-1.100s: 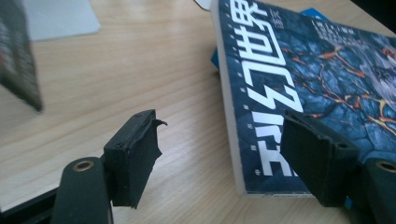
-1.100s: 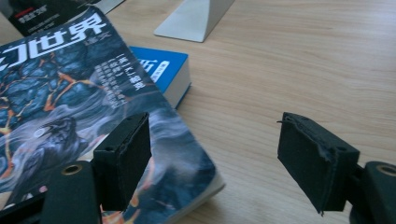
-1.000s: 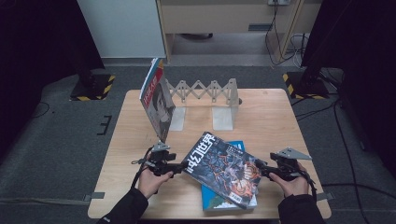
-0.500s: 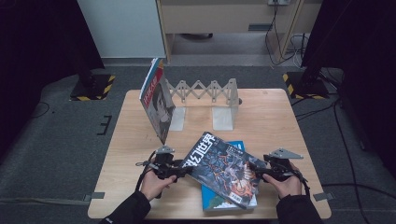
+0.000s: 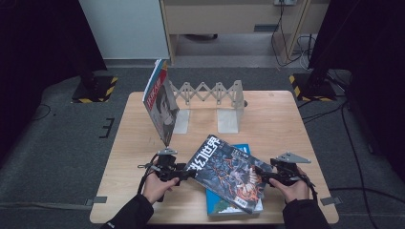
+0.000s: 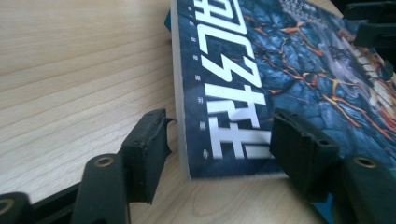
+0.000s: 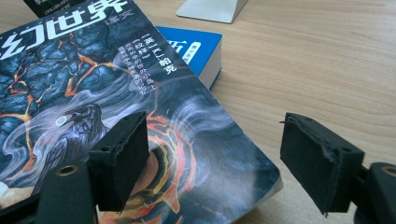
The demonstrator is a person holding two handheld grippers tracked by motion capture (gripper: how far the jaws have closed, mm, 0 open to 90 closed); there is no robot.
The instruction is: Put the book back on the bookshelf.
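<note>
As before, dark magazine (image 5: 228, 172) flat | left gripper (image 6: 219, 140) jaws just narrowed, unclamped | right gripper (image 7: 215, 154) agape

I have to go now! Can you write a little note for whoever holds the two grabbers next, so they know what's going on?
Left gripper: open, jaws straddling the near corner of the dark blue magazine with white lettering; they have just been closing, no squeeze yet.
Right gripper: open around the magazine's opposite corner.
The magazine lies across a blue book on the pale wooden table.
One red-covered magazine already leans in the grey folding book rack.
Left, probably: grip the magazine, lift, stand it in the rack, then the blue book.
</note>
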